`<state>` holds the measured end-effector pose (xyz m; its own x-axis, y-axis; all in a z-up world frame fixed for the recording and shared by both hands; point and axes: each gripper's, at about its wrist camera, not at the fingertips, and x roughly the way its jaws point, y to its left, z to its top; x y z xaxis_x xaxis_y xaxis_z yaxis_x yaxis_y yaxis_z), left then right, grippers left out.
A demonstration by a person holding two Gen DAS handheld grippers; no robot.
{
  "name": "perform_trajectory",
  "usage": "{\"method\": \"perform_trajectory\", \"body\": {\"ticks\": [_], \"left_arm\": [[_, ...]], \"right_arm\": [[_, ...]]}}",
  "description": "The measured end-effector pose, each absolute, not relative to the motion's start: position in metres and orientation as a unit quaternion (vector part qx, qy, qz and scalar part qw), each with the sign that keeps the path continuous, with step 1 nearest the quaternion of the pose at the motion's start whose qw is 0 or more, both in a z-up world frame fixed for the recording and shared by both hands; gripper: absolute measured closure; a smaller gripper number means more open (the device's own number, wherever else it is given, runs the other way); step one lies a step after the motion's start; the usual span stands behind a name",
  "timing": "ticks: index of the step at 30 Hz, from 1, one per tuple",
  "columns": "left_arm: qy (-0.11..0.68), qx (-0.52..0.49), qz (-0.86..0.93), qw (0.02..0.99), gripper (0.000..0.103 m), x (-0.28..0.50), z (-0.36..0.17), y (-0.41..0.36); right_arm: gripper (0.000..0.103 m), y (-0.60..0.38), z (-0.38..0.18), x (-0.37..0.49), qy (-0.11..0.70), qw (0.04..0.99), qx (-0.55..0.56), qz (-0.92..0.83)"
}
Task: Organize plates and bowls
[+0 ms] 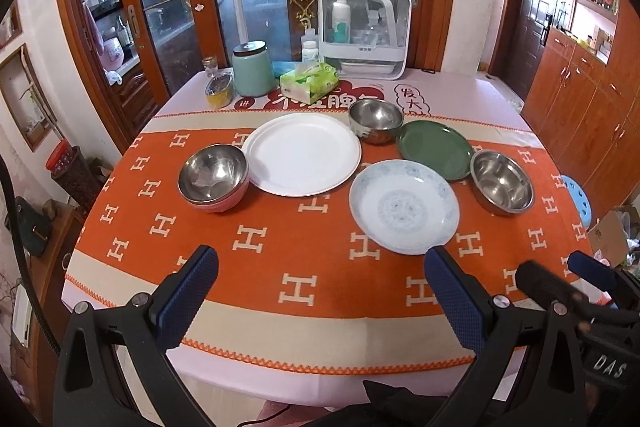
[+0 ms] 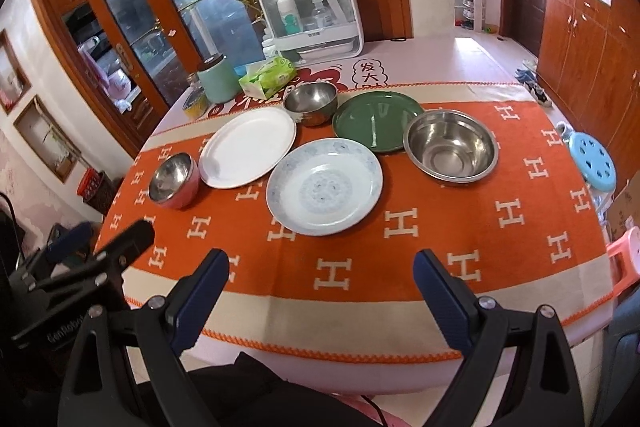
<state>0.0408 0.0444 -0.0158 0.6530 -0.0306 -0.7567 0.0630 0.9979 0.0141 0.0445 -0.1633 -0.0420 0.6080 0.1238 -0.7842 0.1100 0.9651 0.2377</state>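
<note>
Both grippers, left (image 1: 320, 291) and right (image 2: 322, 293), hang spread and empty over the near edge of the cloth (image 1: 280, 255), three plates (image 2: 325, 186) and three bowls (image 2: 451, 151) lying scattered, untouched; stacking seemingly starts with a first grasp.

the three bowls, one with a pink shell (image 1: 213, 177), one at the back (image 1: 375, 119) and one on the right (image 1: 502, 181), are showing shiny polished steel inside. the white plate (image 1: 301, 153) is looking smooth and fairly matt, the green plate (image 1: 436, 149) glossy, the patterned plate (image 1: 404, 205) glazed like china. a woven orange cloth (image 1: 304, 255) is lying matt over the tabletop. the tongs' pads (image 2: 442, 301) are showing dimpled blue rubber. the cabinets (image 2: 580, 39) are gleaming as varnished wood.
</note>
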Motion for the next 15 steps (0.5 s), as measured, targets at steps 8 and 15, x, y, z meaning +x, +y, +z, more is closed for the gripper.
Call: {"method": "perform_trajectory", "body": {"ticks": [8, 15], "left_arm": [[0.434, 0.026, -0.035, 0.9, 0.001, 0.07, -0.02, 0.077], [0.44, 0.051, -0.052, 0.895, 0.001, 0.103, -0.019, 0.102]], "right_arm": [[0.009, -0.14, -0.045, 0.063, 0.441, 0.883, 0.161, 0.003], [0.009, -0.117, -0.047, 0.084, 0.43, 0.882, 0.195, -0.009]]}}
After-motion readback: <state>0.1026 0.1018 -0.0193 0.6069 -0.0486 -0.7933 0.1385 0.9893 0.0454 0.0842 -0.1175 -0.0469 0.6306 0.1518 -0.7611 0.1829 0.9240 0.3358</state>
